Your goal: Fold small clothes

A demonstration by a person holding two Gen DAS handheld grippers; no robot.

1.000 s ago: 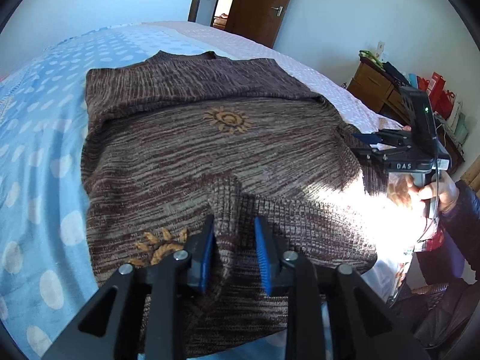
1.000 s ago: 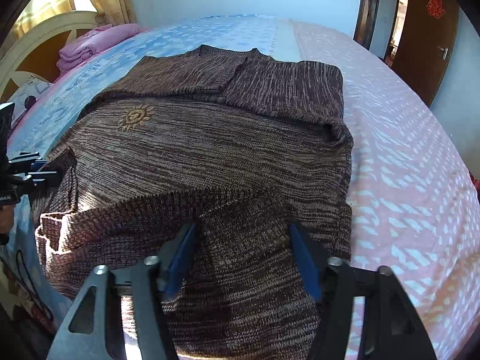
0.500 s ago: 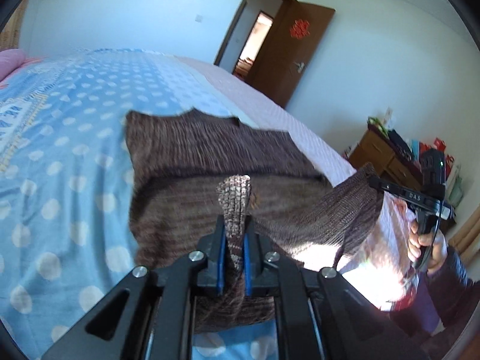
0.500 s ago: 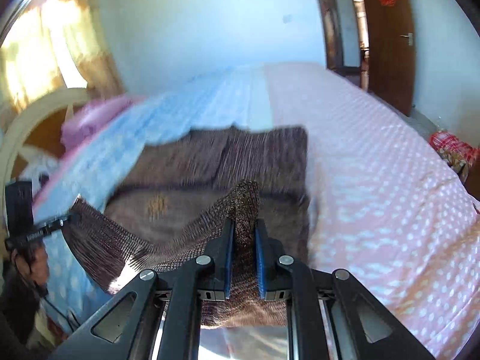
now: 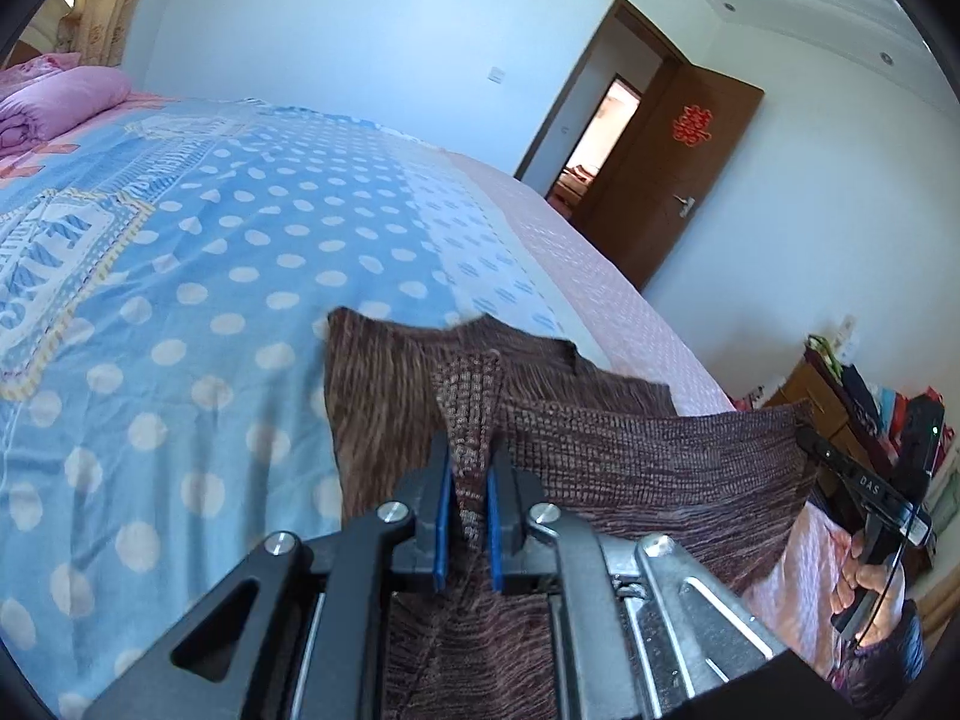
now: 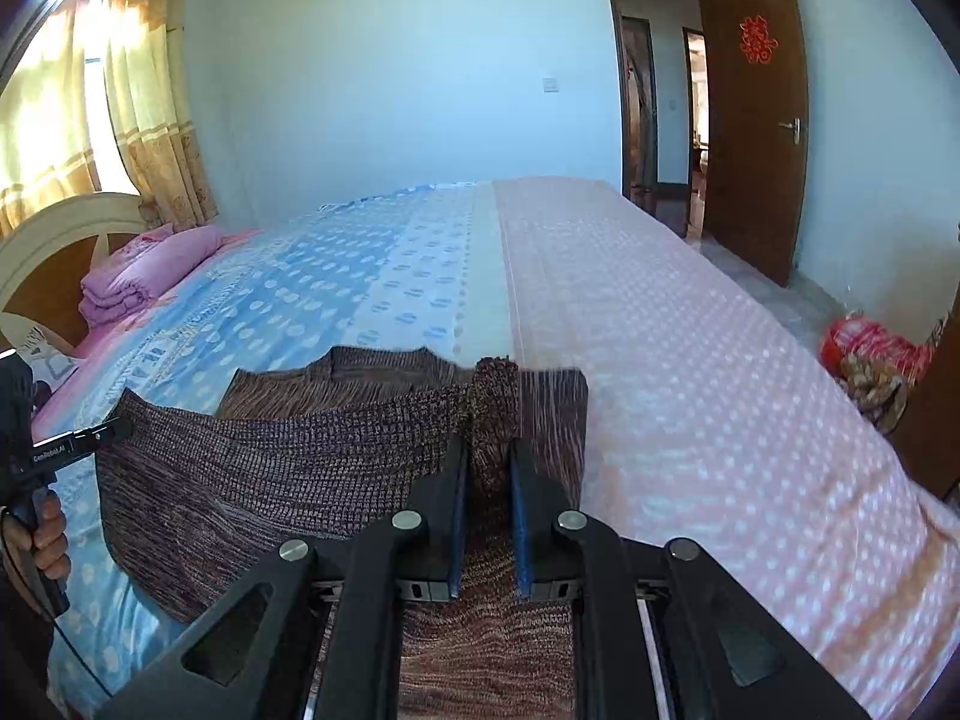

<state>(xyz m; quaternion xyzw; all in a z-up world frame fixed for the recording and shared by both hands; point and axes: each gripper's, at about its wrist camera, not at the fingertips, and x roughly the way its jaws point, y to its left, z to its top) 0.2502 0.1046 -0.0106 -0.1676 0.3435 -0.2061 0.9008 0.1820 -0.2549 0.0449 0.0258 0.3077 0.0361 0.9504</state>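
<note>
The bed (image 6: 690, 312) serves as your work surface, its blue dotted half and pink half meeting down the middle; the garment lies across that seam at the near edge, which gives you reach from both sides.

The brown knitted sweater (image 5: 630, 456) is the item under fold. Its far portion, neckline end, rests flat on the cover. Its near hem is raised off the bed and stretched between your two tools, so the cloth hangs as a shallow sling. In my judgement you hold it this way to carry the hem over toward the neckline and lay one half upon the other; a taut edge should land straight.

Your left gripper (image 5: 468, 480) has its blue pads pressed narrow on a bunched corner of the hem, which stands up between them. Your right gripper (image 6: 487, 474) is likewise closed tight on the opposite corner, a tuft of ribbed knit showing above the pads. Each tool appears in the other's view at the far end of the stretched hem.

Whether the sleeves are already folded in beneath the body I cannot confirm; the raised cloth hides that area.

Risk noted: the knit is loose and heavy, so the middle may sag and crease on landing unless you keep tension even.
</note>
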